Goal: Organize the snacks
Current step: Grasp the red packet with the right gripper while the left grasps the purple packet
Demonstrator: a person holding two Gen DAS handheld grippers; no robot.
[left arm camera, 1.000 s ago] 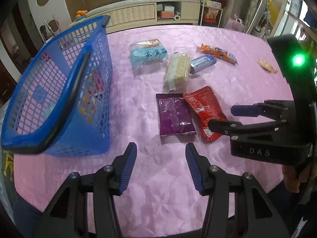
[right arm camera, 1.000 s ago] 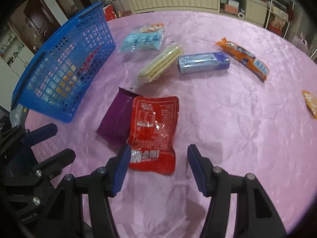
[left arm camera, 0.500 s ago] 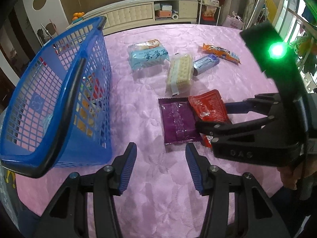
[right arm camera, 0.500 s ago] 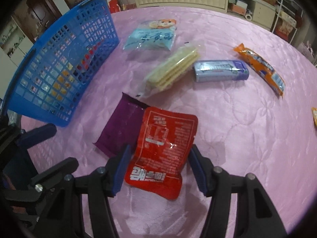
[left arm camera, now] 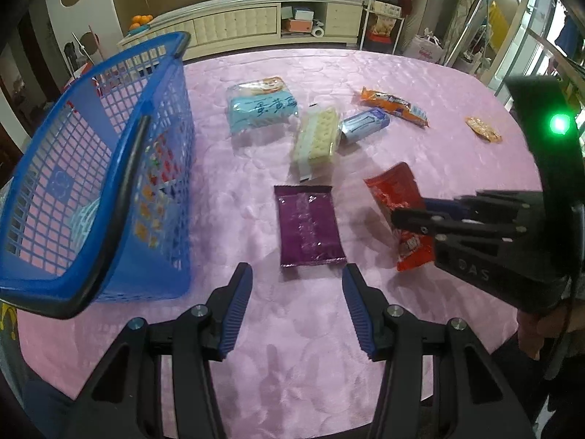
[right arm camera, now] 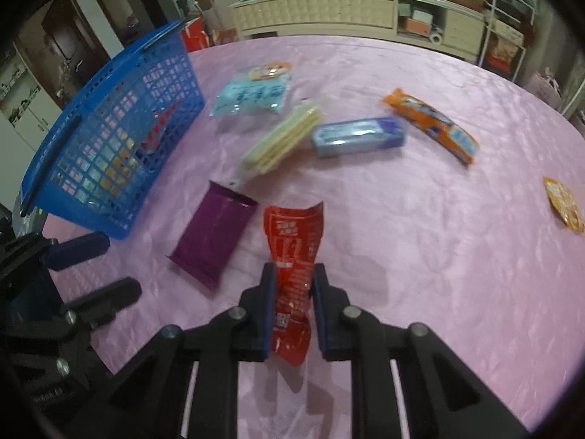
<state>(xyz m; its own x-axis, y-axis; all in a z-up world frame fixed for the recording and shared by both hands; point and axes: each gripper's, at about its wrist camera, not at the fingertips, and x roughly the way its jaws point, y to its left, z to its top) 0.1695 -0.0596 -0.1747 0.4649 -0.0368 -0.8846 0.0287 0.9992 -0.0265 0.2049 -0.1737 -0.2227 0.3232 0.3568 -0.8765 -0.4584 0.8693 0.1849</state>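
Observation:
My right gripper [right arm camera: 292, 280] is shut on a red snack packet [right arm camera: 294, 245] and holds it crumpled, lifted off the pink tablecloth; both show in the left wrist view, the packet [left arm camera: 396, 201] at the right. My left gripper [left arm camera: 297, 289] is open and empty just in front of a purple packet [left arm camera: 307, 225] lying flat, which also shows in the right wrist view [right arm camera: 214, 234]. A blue mesh basket [left arm camera: 91, 168] with some snacks inside stands at the left [right arm camera: 109, 131].
On the table further back lie a light blue bag [left arm camera: 259, 108], a cracker pack [left arm camera: 316, 139], a silver-blue bar [left arm camera: 363, 124], an orange bar [left arm camera: 395, 104] and a small orange packet [left arm camera: 482, 130]. A cabinet [left arm camera: 256, 23] stands beyond the table.
My right gripper moved over the red packet, shut on it and lifted it up and to the right, away from the purple packet. My left gripper stayed open.

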